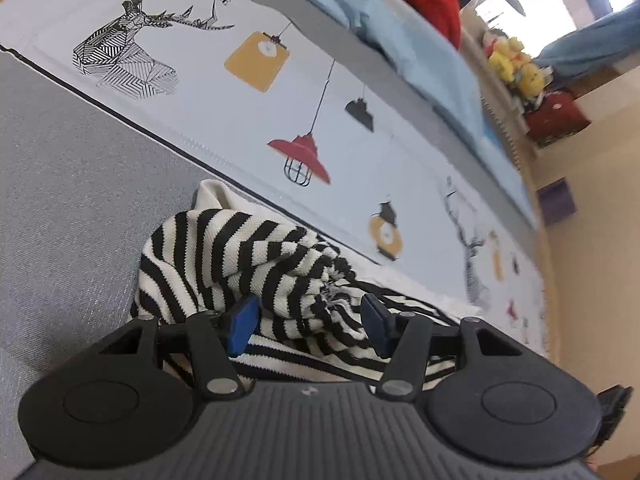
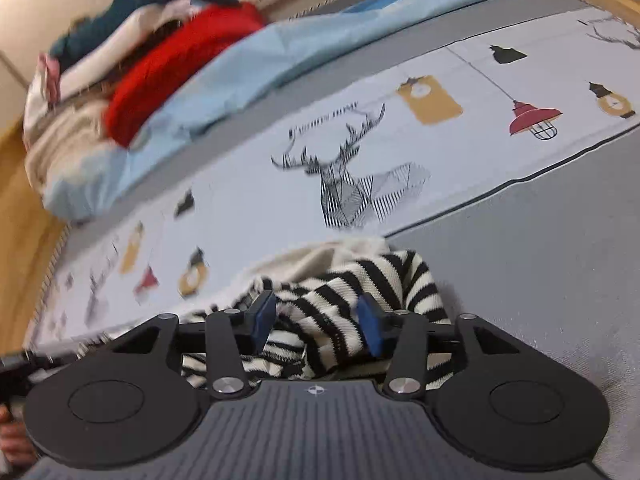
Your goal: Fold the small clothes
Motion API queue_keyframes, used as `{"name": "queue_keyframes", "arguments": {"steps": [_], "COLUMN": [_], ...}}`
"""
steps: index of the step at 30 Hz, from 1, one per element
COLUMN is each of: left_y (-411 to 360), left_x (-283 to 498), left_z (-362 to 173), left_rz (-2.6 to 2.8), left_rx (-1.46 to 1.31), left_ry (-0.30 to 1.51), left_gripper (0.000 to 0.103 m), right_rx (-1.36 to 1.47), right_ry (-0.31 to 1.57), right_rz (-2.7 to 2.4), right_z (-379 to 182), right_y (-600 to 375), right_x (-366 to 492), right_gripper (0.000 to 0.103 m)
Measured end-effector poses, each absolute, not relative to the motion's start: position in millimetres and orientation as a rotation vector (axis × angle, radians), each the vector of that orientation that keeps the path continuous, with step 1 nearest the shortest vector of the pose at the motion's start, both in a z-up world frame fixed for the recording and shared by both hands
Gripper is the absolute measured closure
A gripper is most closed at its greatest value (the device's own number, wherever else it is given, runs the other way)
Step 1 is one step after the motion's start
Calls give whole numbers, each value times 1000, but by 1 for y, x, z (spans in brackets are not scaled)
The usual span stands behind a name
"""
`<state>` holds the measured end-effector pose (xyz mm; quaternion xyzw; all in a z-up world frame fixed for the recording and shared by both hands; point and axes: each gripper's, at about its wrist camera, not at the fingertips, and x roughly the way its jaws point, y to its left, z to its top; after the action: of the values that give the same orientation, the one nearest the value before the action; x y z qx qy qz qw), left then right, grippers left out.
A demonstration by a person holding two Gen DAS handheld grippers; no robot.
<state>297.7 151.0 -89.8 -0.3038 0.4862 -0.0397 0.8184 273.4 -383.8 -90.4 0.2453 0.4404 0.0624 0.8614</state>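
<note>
In the left wrist view, a grey bed cover (image 1: 80,168) is seen at the left of the frame, and a printed sheet (image 1: 224,92) with a striped deer (image 1: 120,52) and hanging lamps runs diagonally across the middle. The black-and-white striped garment (image 1: 240,252) lies crumpled at lower centre, on the grey cover beside the printed sheet. The left gripper (image 1: 310,322) is held over it with its blue pads apart; a bunched fold lies between them, but no pad is seen pressing on it. Only in this view are yellow plush toys (image 1: 516,66) and a red box (image 1: 556,116) shown at the upper right, beside a bright window.

In the right wrist view, a part of a hand (image 2: 14,440) is seen at the lower left edge. Only here is a heap of clothes made out at the upper left, with a red knitted piece (image 2: 168,76) on a light blue cloth (image 2: 280,56). The striped garment (image 2: 360,284) lies at lower centre, and the right gripper (image 2: 318,322) stands open around a fold of it, which is not clamped. The grey cover (image 2: 540,248) fills the right of the frame.
</note>
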Motion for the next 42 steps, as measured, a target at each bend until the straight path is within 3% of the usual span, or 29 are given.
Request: {"name": "queue_keyframes", "arguments": {"steps": [4,8,16,17,19,20,22,28,34,36,37,38,42], "left_y": [144,141,133,134,136,137,140,146,145,148,151,155,168], "left_x": [307,311,318,319,322,323,325,333,353,363,367,369,363], "left_z": [-98,-100,-91,-90,-87,-85,-79,-54,-46,-50,-54,-57,-50], "left_rz": [-36,7,34,37,42,42,41,31,46,55,42,23,4], "left_rx": [-622,-568,-517,-522,-533,-540,-556,-597,-616,-639,-656,-675,-637], "left_ry": [1057,1070,1039,1032,1015,1003,960,769,692,739,769,794,765], "left_gripper": [51,74,85,85,86,87,88,88,87,80,67,62,62], "right_rx": [498,449,283,282,305,313,343,498,533,540,551,565,576], "right_ry": [955,1008,1106,1106,1098,1090,1041,729,579,592,629,670,713], "right_rz": [130,132,145,142,138,139,139,125,68,33,20,2,-58], "right_z": [-91,-93,-109,-110,-109,-108,-102,-65,-59,-65,-71,-78,-86], "right_y": [-378,-374,-348,-347,-347,-347,-348,-357,-345,-341,-340,-340,-351], "right_x": [281,283,298,301,306,308,312,322,344,356,365,371,373], "right_gripper": [54,54,55,59,73,86,93,95,95,91,86,83,82]}}
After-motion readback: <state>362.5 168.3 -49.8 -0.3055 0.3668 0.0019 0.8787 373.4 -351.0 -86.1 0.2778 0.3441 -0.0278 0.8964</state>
